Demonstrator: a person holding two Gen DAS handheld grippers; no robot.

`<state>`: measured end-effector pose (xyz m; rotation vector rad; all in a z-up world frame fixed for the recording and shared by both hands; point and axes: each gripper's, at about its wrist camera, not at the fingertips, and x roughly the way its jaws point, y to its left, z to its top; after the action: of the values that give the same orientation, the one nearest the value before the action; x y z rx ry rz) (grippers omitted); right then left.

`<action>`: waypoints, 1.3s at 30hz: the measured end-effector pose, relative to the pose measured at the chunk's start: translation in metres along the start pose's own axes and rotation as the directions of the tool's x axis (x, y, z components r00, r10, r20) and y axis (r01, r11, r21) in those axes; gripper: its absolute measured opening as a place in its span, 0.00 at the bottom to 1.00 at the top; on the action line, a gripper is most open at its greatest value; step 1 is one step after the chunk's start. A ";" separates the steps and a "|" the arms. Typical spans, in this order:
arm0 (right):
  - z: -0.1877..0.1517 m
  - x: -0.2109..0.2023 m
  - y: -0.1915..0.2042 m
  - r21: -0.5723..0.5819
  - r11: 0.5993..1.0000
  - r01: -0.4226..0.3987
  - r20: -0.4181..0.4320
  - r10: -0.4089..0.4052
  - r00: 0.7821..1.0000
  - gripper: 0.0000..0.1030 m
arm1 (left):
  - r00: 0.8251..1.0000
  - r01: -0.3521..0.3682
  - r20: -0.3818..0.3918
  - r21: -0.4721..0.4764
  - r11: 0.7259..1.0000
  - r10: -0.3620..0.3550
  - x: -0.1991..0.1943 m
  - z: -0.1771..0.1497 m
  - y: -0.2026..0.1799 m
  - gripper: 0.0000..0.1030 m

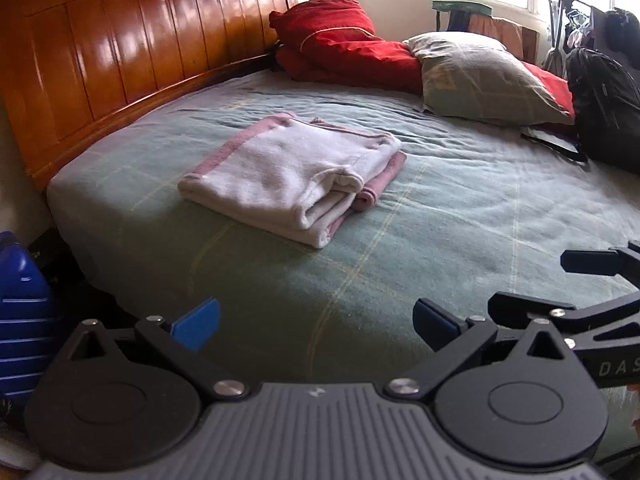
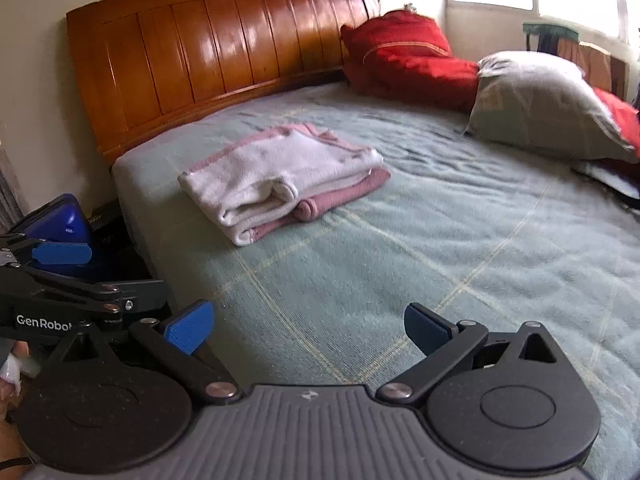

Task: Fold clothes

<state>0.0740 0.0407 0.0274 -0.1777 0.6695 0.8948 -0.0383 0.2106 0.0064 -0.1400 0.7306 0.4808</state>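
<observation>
A folded white and pink garment lies in a neat stack on the green bedspread, toward the headboard side. It also shows in the right wrist view as the same folded garment. My left gripper hovers over the near edge of the bed, open, with nothing between its blue pads. My right gripper is likewise open and empty, well short of the garment. The right gripper's fingers poke into the left view at the right edge, and the left gripper's blue pad shows at the left of the right view.
A wooden headboard runs along the far left. Red cushions and a grey pillow sit at the back of the bed, a black backpack at the far right. A blue suitcase stands on the floor beside the bed.
</observation>
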 end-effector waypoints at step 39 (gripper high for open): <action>-0.039 -0.077 0.039 -0.020 0.998 -0.056 0.049 0.057 0.997 1.00 | 0.998 -0.053 0.042 -0.004 0.999 0.053 -0.078 -0.046 -0.005 0.99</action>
<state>-0.0080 -0.0019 0.0489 -0.1532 0.6228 0.9571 -0.1142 0.1641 0.0243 -0.1131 0.6937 0.5340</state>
